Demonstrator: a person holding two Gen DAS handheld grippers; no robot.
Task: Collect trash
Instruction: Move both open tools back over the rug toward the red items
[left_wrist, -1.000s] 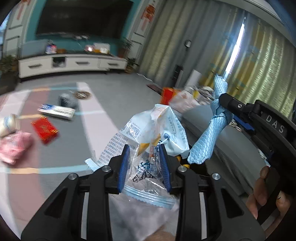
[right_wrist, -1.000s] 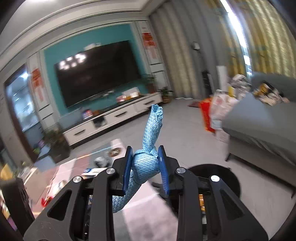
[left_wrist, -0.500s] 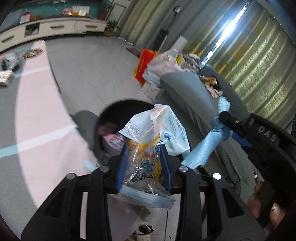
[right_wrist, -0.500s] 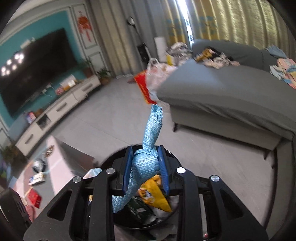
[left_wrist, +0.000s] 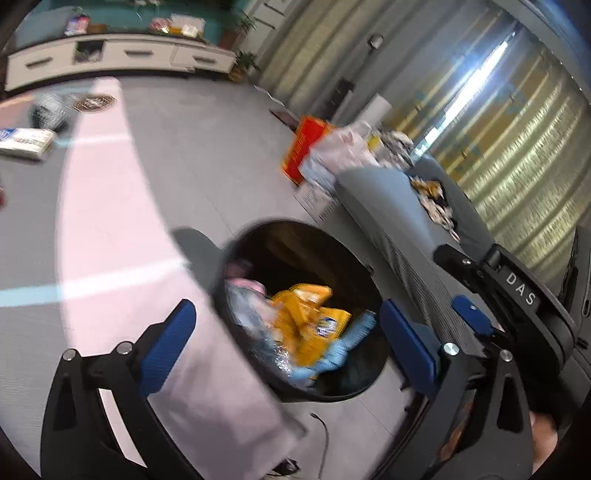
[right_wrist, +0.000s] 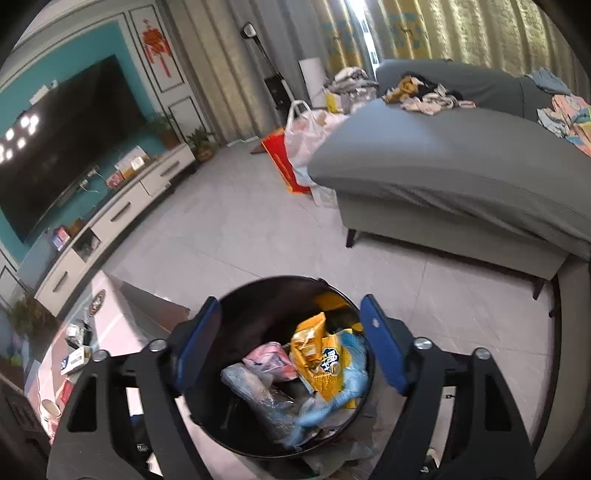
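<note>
Left-wrist view: left gripper (left_wrist: 288, 328), jaws spread wide, holding nothing, poised over a black bin (left_wrist: 236, 258) standing on the grey floor (left_wrist: 207, 162). Inside the bin: yellow snack bag (left_wrist: 306, 325), blue cloth (left_wrist: 343, 347), clear plastic wrapper (left_wrist: 251, 314), pink scrap (left_wrist: 247, 284). Right gripper (left_wrist: 476, 310) just beside, at the bin's far edge; its jaw state cannot be told here. White packet (left_wrist: 26, 142) well apart on the floor.

Right-wrist view: right gripper (right_wrist: 290, 343), jaws wide apart, empty, above the same bin (right_wrist: 280, 288). Contents: yellow snack bag (right_wrist: 321, 362), blue cloth (right_wrist: 354, 373), pink scrap (right_wrist: 269, 358), clear wrapper (right_wrist: 258, 391). Grey sofa (right_wrist: 443, 166) behind.
</note>
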